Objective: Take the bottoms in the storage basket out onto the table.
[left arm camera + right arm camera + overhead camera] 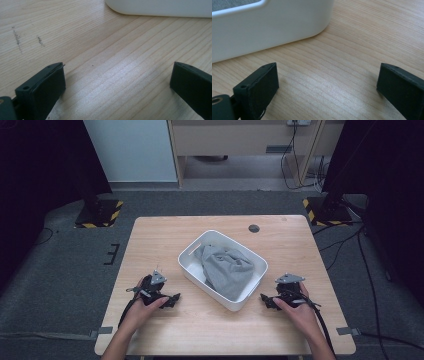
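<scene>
1. Fingers first: on the left gripper the two black fingers stand spread wide, bare wood between them, nothing pinched.
2. Same on the right gripper: its fingers are spread wide apart too, with only wood grain in the gap.
3. Both grippers sit low over the desk, each in one of the person's hands, forearms coming in from the near edge.
4. Between them sits the white bin, turned at an angle to the desk edges, around the middle of the desk.
5. Inside the bin lies a grey cloth, crumpled and bunched, heaped toward the near right end and reaching about to the rim.
6. The left gripper is near the bin's near left side, apart from it; in the left gripper view the bin's rounded white wall crosses the top, ahead of the fingers.
7. The right gripper is just beside the bin's near right corner, not touching; in the right gripper view that corner curves round close ahead and to the left.
8. A few dark scuff marks show on the wood, off to the left in the left gripper view.
9. A small dark round cap sits in the desk top at the far side.
</scene>
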